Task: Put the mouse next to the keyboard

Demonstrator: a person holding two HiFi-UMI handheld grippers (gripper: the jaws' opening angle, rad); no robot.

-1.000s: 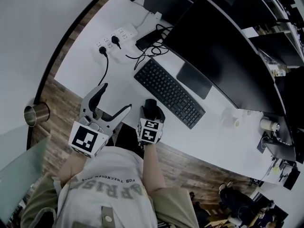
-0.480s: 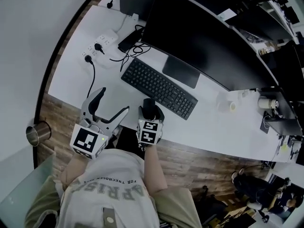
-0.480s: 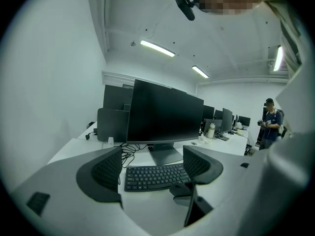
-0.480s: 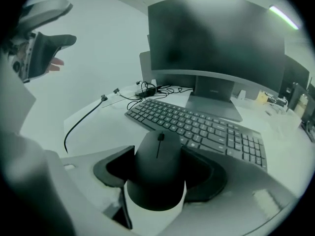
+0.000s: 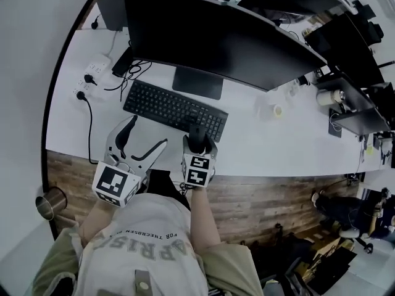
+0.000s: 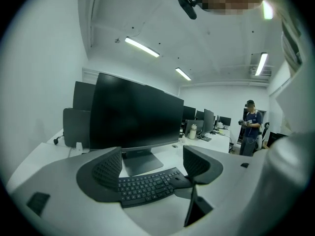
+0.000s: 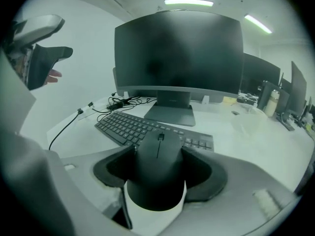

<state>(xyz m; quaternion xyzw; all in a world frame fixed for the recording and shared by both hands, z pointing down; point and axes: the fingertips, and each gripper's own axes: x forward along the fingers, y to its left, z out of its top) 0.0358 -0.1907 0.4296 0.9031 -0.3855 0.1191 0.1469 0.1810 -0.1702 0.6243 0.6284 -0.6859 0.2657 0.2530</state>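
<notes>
A black mouse [image 5: 197,139] [image 7: 160,163] sits between the jaws of my right gripper [image 5: 197,142] [image 7: 160,156], which is shut on its sides. It hangs just in front of the right end of the black keyboard [image 5: 174,110] [image 7: 142,127] on the white desk [image 5: 278,147]. I cannot tell whether the mouse touches the desk. My left gripper [image 5: 148,132] [image 6: 155,163] stands open and empty to the left, over the desk's front edge. In the left gripper view the keyboard [image 6: 147,185] and the mouse [image 6: 179,181] show between its jaws.
A wide dark monitor [image 5: 216,42] stands behind the keyboard on its stand [image 5: 197,82]. A power strip [image 5: 92,73] with cables lies at the back left. Small cups [image 5: 274,110] stand to the right. A metal cup [image 5: 49,202] is on the wooden floor. A person [image 6: 251,127] stands far off.
The view has swung so the desk slid left. The right gripper with the mouse now sits by the keyboard's right end instead of before its middle. The left gripper stays open.
</notes>
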